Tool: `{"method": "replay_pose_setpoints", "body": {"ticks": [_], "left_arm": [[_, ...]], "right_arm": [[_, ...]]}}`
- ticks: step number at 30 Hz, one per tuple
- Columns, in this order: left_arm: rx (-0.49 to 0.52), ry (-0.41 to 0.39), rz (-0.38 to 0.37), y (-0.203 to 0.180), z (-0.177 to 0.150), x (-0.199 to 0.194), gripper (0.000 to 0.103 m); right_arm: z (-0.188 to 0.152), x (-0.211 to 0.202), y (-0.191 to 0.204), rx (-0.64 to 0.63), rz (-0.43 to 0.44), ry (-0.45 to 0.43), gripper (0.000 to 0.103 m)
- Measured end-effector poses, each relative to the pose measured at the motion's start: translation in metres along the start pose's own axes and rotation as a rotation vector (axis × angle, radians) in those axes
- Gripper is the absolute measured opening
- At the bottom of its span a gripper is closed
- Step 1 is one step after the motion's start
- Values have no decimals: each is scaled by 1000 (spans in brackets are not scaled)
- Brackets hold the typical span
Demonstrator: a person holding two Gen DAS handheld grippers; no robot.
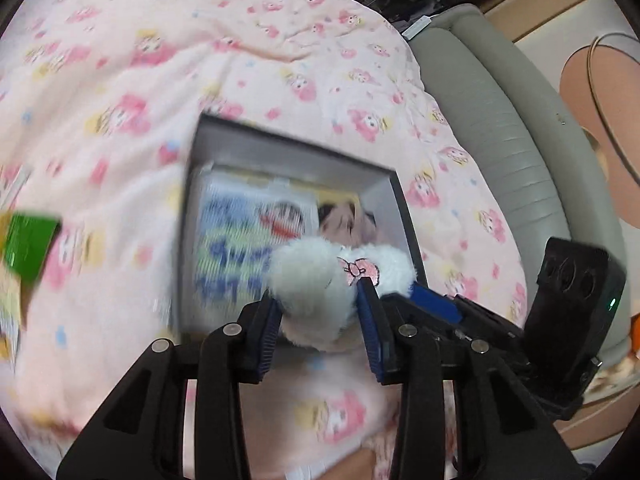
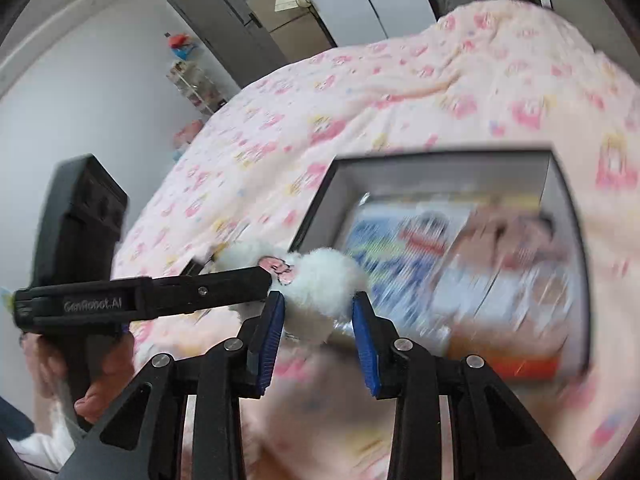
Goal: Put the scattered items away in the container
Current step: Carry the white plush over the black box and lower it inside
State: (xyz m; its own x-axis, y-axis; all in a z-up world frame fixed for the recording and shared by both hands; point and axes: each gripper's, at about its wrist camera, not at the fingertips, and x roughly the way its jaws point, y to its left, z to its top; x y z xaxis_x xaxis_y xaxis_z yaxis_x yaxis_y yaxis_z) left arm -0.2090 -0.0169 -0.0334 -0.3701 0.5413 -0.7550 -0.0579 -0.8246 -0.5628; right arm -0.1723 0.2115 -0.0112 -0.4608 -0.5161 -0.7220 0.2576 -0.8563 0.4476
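Note:
A white fluffy plush item (image 1: 316,276) with a pink embroidered bow is held between both grippers, above the near edge of an open grey box (image 1: 288,144) on the pink duvet. My left gripper (image 1: 318,304) is shut on one end, its blue pads pressed into the fur. My right gripper (image 2: 318,308) is shut on the other end of the plush item (image 2: 320,284). In the right wrist view the left gripper's finger (image 2: 240,280) reaches in from the left. The box (image 2: 440,156) holds a colourful blue-lettered packet (image 1: 240,240) and a beige-pink thing (image 1: 348,220).
A green packet (image 1: 28,246) lies on the duvet left of the box. A grey padded bed edge (image 1: 500,120) runs along the right. A person's hand (image 2: 108,380) holds the left gripper's handle. A shelf with toys (image 2: 192,80) and a grey door (image 2: 224,20) stand beyond the bed.

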Motion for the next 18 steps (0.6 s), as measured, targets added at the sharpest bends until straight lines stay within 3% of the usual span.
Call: {"method": "replay_pose_setpoints", "body": {"ticks": [5, 10, 15, 18], "left_arm": [[-79, 52, 3, 23, 35, 53, 37], [-83, 111, 55, 39, 42, 100, 39], [-86, 153, 152, 46, 41, 126, 39], [-97, 152, 166, 45, 36, 122, 39]], "right_arm": [[36, 43, -44, 120, -27, 39, 31], [38, 73, -68, 141, -66, 87, 31], [33, 93, -98, 238, -28, 131, 31], [32, 88, -100, 241, -42, 120, 31]]}}
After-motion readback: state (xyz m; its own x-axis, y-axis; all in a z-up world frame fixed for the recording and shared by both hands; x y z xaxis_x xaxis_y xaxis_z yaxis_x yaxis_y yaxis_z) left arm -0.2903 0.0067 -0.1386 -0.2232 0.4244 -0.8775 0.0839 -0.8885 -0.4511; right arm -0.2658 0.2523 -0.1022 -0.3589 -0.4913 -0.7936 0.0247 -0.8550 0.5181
